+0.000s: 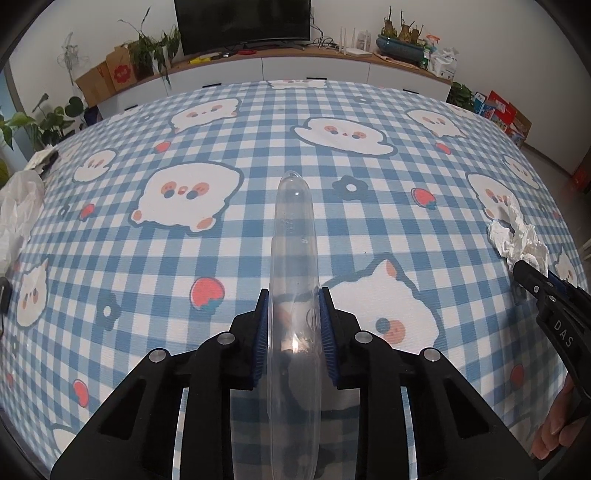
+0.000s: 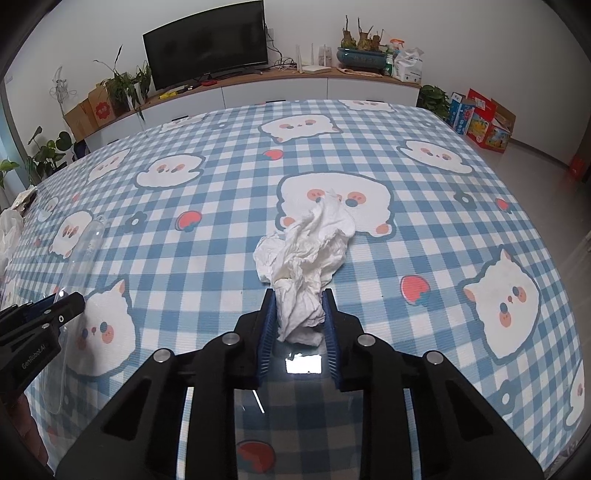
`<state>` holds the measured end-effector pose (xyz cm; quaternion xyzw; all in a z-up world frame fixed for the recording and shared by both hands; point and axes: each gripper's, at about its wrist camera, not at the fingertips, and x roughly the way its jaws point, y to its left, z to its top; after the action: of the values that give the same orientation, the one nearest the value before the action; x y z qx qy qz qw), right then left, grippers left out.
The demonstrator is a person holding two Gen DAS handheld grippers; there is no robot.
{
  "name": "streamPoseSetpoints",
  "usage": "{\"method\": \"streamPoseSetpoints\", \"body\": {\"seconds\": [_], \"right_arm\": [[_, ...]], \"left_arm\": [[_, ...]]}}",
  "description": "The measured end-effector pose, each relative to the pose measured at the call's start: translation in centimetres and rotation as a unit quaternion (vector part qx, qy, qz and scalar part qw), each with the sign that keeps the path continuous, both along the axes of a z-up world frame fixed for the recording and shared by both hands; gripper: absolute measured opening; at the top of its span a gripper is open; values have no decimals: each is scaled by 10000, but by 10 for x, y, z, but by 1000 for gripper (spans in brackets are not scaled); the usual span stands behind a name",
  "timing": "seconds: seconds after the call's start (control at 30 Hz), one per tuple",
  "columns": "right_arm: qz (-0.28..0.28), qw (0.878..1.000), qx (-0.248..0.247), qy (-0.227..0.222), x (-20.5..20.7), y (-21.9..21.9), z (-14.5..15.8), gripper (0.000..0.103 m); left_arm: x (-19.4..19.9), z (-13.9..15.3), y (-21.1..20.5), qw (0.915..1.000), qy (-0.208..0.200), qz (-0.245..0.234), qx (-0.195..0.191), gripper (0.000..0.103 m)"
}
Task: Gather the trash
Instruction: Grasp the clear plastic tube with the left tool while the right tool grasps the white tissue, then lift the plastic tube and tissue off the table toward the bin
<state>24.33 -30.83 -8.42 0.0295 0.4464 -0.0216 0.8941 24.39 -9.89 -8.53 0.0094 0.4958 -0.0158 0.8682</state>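
My left gripper (image 1: 293,295) is shut on a clear plastic bottle (image 1: 293,236), flattened between the blue pads and pointing forward over the blue checked tablecloth (image 1: 221,258). My right gripper (image 2: 300,295) is shut on a crumpled white tissue (image 2: 306,243), which sticks out ahead of the fingers above the cloth. The right gripper and its tissue (image 1: 517,232) show at the right edge of the left wrist view. The left gripper (image 2: 55,310) and the clear bottle (image 2: 81,251) show at the left edge of the right wrist view.
A crumpled white plastic bag (image 1: 18,206) lies at the table's left edge, with other crumpled paper (image 1: 42,157) behind it. Beyond the far edge stands a white sideboard (image 1: 314,70) with a television (image 1: 243,22) and plants. Boxes (image 2: 480,118) sit on the floor at right.
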Motion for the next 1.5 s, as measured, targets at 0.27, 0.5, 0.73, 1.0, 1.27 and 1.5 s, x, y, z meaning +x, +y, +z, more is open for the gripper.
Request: {"method": "streamPoseSetpoints", "body": {"seconds": [0.27, 0.5, 0.73, 1.0, 1.27, 1.5], "right_arm": [[-20, 10000, 75, -37, -1, -4, 2, 17], [12, 9999, 89, -85, -4, -4, 6, 15], [50, 9998, 124, -138, -10, -4, 16, 15], [103, 9996, 105, -223, -23, 0, 35, 14], [133, 9994, 95, -289, -41, 3, 56, 14], [163, 9993, 105, -322, -63, 8, 69, 14]], "left_arm": [[-2, 0, 0, 10000, 10, -42, -23, 25], [-5, 2, -2, 10000, -9, -77, 1, 25], [-15, 9, -4, 9999, -35, -129, -6, 25], [-29, 20, -7, 9999, -26, -156, 4, 25], [-48, 45, 0, 9998, -122, -91, -123, 25], [-65, 62, 8, 9996, -147, -21, -219, 25]]}}
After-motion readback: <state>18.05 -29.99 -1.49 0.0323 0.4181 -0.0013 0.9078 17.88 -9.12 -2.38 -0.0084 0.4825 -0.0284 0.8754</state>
